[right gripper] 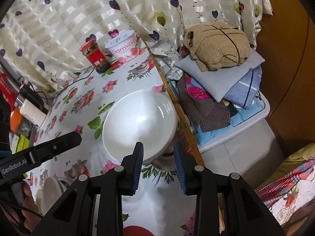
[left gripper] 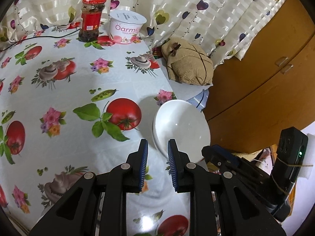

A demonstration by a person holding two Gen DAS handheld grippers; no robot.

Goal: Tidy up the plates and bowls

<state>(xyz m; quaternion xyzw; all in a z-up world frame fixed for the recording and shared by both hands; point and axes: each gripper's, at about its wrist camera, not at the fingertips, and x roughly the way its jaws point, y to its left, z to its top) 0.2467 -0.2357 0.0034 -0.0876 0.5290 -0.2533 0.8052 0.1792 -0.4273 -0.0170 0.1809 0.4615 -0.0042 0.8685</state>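
White bowls (left gripper: 181, 125) sit stacked near the table's right edge; the stack also shows in the right wrist view (right gripper: 139, 122). My left gripper (left gripper: 157, 147) is open, its fingertips level with the stack's near left rim, holding nothing. My right gripper (right gripper: 158, 149) is open just behind the stack's near rim, empty. The right gripper's body (left gripper: 256, 173) shows at the right of the left wrist view. The left gripper's arm (right gripper: 49, 147) shows at the left of the right wrist view. A white dish (right gripper: 51, 188) lies at the lower left.
A red-lidded jar (left gripper: 91, 19) and a yogurt tub (left gripper: 127, 27) stand at the table's far end by the curtain. A tan knit bundle (right gripper: 216, 47) tops folded clothes in a bin right of the table. A power adapter and boxes (right gripper: 31, 106) lie at the left.
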